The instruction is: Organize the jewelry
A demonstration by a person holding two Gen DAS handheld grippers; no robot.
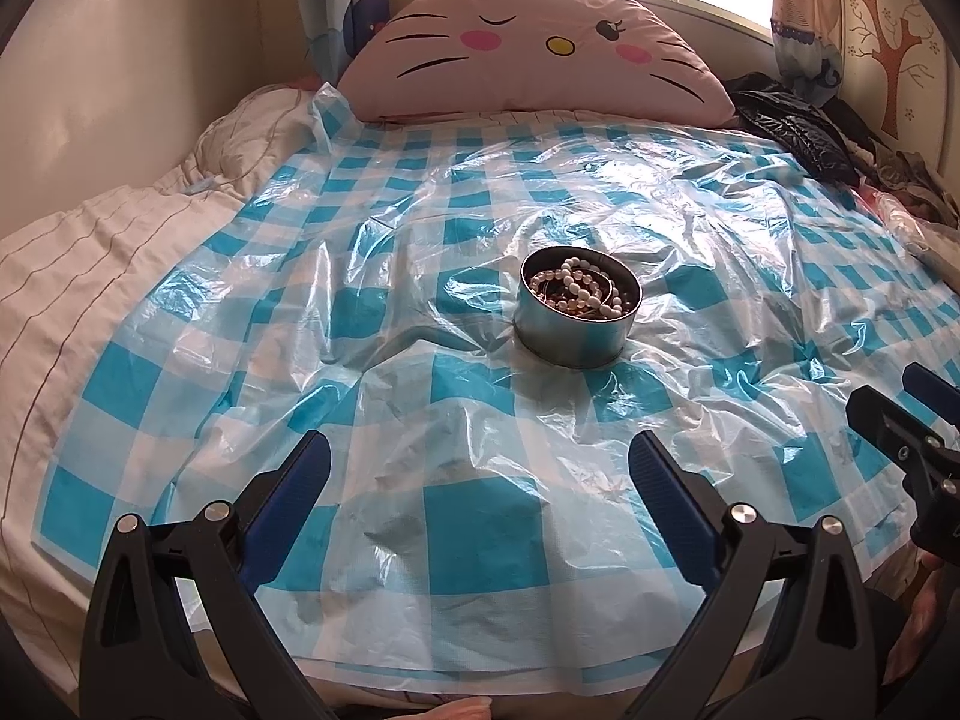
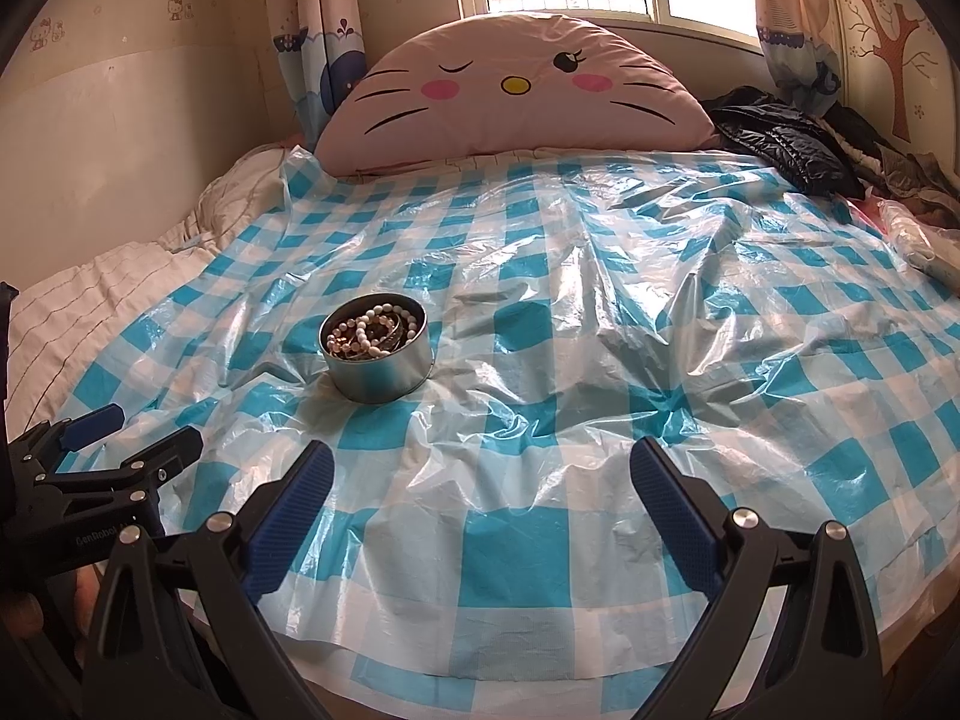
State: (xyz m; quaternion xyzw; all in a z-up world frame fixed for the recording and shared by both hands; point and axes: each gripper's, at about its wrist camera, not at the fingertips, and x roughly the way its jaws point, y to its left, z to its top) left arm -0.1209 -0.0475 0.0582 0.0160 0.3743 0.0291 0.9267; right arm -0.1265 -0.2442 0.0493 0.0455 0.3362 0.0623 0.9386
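Note:
A round metal tin (image 1: 573, 339) stands on the blue-and-white checked plastic sheet (image 1: 420, 222) on the bed. It holds a white bead bracelet (image 1: 585, 288) and other jewelry. The tin also shows in the right wrist view (image 2: 378, 375), with the beads (image 2: 366, 336) inside. My left gripper (image 1: 480, 474) is open and empty, near the sheet's front edge, short of the tin. My right gripper (image 2: 482, 477) is open and empty, to the right of the tin. Each gripper shows at the edge of the other's view: the right one (image 1: 900, 414), the left one (image 2: 138, 435).
A pink cat-face pillow (image 1: 540, 54) leans at the head of the bed under a window. A black jacket (image 1: 798, 132) and other clothes lie at the back right. A white quilt (image 1: 90, 258) lies on the left. The wall is close on the left.

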